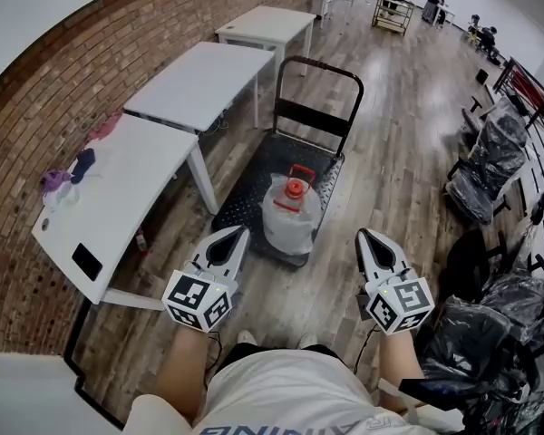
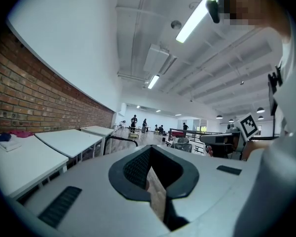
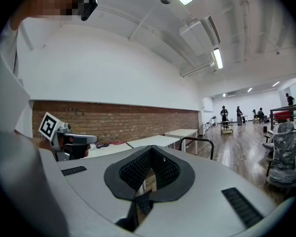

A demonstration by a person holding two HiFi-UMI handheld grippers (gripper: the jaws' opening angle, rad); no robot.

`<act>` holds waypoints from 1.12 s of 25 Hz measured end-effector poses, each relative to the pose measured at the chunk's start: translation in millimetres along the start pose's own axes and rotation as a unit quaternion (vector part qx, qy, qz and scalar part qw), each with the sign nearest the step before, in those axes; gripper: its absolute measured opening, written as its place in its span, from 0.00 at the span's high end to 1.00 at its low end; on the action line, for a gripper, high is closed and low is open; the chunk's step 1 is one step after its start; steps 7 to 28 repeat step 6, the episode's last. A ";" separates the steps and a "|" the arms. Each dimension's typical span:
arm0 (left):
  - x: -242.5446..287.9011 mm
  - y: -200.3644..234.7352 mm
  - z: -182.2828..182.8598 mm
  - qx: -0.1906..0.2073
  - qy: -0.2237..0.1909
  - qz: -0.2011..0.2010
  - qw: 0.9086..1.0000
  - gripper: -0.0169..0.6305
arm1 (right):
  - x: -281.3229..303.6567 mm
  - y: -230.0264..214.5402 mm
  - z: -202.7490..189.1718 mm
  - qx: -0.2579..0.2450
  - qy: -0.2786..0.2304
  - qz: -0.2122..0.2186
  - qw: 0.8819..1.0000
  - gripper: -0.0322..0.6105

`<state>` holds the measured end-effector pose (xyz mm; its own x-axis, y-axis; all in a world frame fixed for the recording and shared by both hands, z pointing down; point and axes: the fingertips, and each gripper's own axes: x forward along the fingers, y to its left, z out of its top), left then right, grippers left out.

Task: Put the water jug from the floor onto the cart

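Water jug (image 1: 291, 214), red-capped, stands upright on the near end of the cart (image 1: 250, 198), at twelve o'clock from the person. The left hand-held gripper (image 1: 237, 234), at the jug's seven o'clock, and the right hand-held gripper (image 1: 367, 236), at its four o'clock, are both clenched on nothing and apart from the jug.

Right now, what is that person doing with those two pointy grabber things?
A person holds a gripper in each hand, out in front of them above the wooden floor. The left gripper and the right gripper are both shut and hold nothing. The water jug, with its red cap, stands on the near end of the black cart, and neither gripper touches it. So the jug looks to be where it belongs.
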<state>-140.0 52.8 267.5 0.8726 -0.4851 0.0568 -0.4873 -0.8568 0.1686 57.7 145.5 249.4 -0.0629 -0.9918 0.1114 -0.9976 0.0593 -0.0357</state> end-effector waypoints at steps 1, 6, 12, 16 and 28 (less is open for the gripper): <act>0.7 -1.1 0.6 0.000 -0.001 -0.001 1.000 0.97 | -0.5 -0.5 0.3 -0.001 0.001 -0.001 1.000 0.95; 4.7 -4.9 1.1 -0.001 -0.002 -0.007 1.000 0.97 | -2.1 -4.8 -0.1 -0.003 0.005 -0.006 1.000 0.95; 4.7 -4.9 1.1 -0.001 -0.002 -0.007 1.000 0.97 | -2.1 -4.8 -0.1 -0.003 0.005 -0.006 1.000 0.95; 4.7 -4.9 1.1 -0.001 -0.002 -0.007 1.000 0.97 | -2.1 -4.8 -0.1 -0.003 0.005 -0.006 1.000 0.95; 4.7 -4.9 1.1 -0.001 -0.002 -0.007 1.000 0.97 | -2.1 -4.8 -0.1 -0.003 0.005 -0.006 1.000 0.95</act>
